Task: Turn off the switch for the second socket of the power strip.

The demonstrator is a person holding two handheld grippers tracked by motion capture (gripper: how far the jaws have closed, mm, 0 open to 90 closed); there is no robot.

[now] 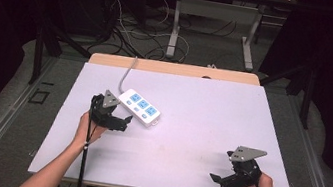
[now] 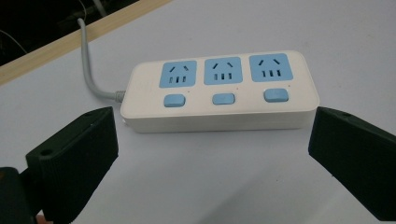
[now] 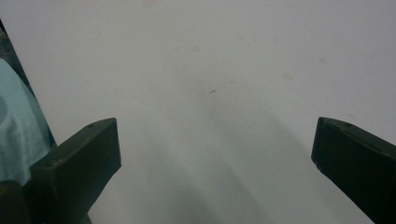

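1. The tabletop (image 1: pixel 199 129), a white sheet over a wooden board, carries one item: a white power strip (image 1: pixel 140 107) with three blue sockets, lying left of centre toward the far edge, its grey cord (image 1: pixel 128 73) running off the back.
2. The left gripper (image 1: pixel 117 118) sits just beside the strip's near long side. In the left gripper view its fingers (image 2: pixel 74 154) are spread wide, one off each end of the strip (image 2: pixel 219 91), neither touching it.
3. The right gripper (image 1: pixel 229 179) is well apart, near the front right corner, its fingers (image 3: pixel 79 158) also wide open over bare sheet.
4. Risks, as I judge them: the spread barely exceeds the strip's length, so closing lengthwise could catch a corner and skid it. The smooth casing may slip from the pads. The cord could drag or resist a lift.
5. Hard to make out: where the cord ends, whether the small switches (image 2: pixel 223 98) are on, and the strip's far side. A pale blue cloth (image 3: pixel 16 126) is cut off at the edge.
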